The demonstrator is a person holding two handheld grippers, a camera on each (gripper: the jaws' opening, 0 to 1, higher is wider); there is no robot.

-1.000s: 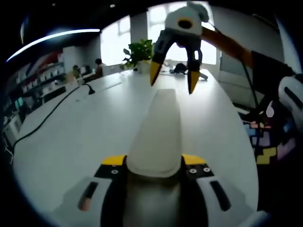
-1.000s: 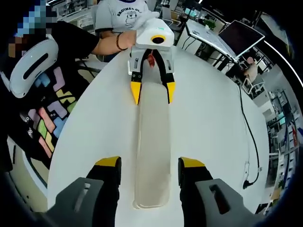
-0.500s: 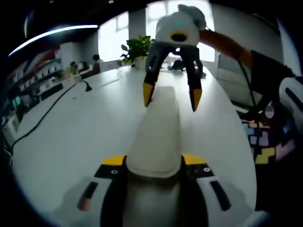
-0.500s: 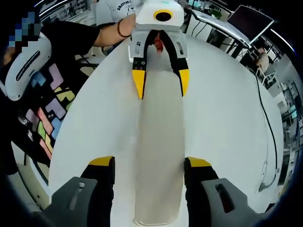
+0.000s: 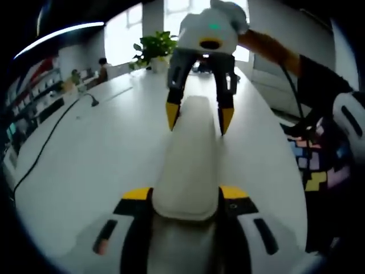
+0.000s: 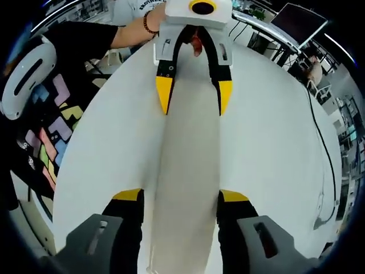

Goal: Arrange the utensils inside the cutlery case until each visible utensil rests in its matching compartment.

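1. Fingers of both grippers stood spread around the case (image 6: 188,165), left gripper (image 5: 185,197) at one end, right gripper (image 6: 179,200) at the other, on the table (image 5: 97,148).
2. We judged the task barely begun: case closed, no utensils visible.
3. Left gripper view showed a plant (image 5: 154,45); right gripper view showed a monitor (image 6: 299,23).

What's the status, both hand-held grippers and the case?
Left hand-held gripper straddles the near end of the closed case, jaws at its sides. Right hand-held gripper straddles the other end, jaws apart. Case flat on the table. Nothing in the way.
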